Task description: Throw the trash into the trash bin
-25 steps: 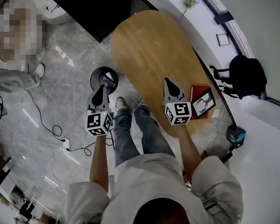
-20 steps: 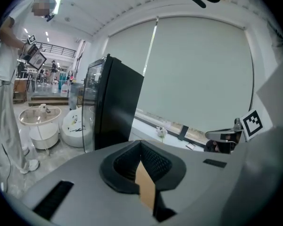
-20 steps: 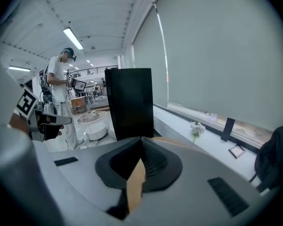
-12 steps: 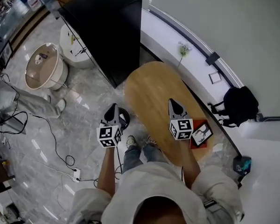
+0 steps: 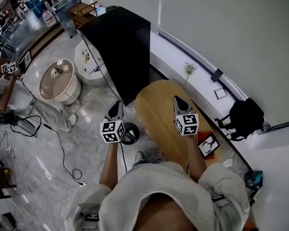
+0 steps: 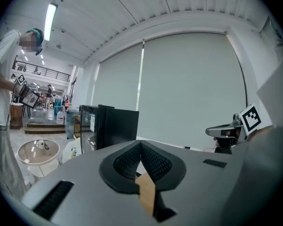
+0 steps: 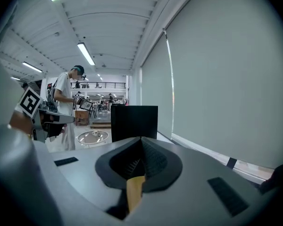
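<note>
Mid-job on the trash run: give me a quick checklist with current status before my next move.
1. Left tongs empty: ok, jaws together, nothing between them.
2. Right tongs empty: ok, jaws together, nothing between them.
3. Trash bin located: ok, on the floor beside the wooden table.
4. No trash left on the table: cannot tell; only a picture frame shows at its edge.

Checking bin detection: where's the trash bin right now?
Head view, left of centre: the small round black trash bin stands on the floor between the left gripper and the near-left edge of the oval wooden table.
</note>
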`<action>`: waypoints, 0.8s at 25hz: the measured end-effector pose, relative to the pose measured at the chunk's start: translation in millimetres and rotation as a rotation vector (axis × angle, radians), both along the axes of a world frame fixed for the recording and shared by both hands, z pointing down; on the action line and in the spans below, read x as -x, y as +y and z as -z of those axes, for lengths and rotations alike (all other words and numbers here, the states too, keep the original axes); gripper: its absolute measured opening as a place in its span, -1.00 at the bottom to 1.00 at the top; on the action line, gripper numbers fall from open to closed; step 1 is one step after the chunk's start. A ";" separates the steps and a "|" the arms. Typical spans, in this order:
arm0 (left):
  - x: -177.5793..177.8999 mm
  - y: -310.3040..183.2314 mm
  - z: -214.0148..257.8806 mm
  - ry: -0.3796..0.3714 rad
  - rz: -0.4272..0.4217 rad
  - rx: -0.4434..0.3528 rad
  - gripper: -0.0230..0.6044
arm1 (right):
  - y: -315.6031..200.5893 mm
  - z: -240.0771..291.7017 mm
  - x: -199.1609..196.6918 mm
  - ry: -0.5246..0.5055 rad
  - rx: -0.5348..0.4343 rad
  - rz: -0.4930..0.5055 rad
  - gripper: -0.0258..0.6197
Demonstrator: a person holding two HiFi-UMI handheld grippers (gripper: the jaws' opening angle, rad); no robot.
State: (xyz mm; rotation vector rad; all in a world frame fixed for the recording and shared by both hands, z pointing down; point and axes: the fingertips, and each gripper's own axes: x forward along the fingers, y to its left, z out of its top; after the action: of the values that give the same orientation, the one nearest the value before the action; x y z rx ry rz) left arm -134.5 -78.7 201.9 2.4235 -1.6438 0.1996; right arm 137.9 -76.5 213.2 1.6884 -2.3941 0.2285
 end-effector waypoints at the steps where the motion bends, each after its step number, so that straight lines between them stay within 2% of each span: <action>1: 0.0 0.1 6.4 0.000 0.001 -0.010 -0.87 | 0.1 5.8 -0.7 0.001 -0.010 0.000 -0.83; 10: 5.5 0.0 46.8 -0.004 0.006 -0.080 -0.87 | -1.0 36.7 -2.2 -0.027 -0.060 -0.030 -0.83; 20: 6.6 1.3 54.0 0.003 0.017 -0.094 -0.87 | 6.1 33.4 -5.5 -0.005 -0.036 -0.018 -0.83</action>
State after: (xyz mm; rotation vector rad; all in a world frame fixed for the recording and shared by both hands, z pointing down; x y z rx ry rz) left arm -141.1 -77.4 148.0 2.4752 -1.7093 0.1190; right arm 143.4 -70.5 179.8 1.7280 -2.4015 0.1932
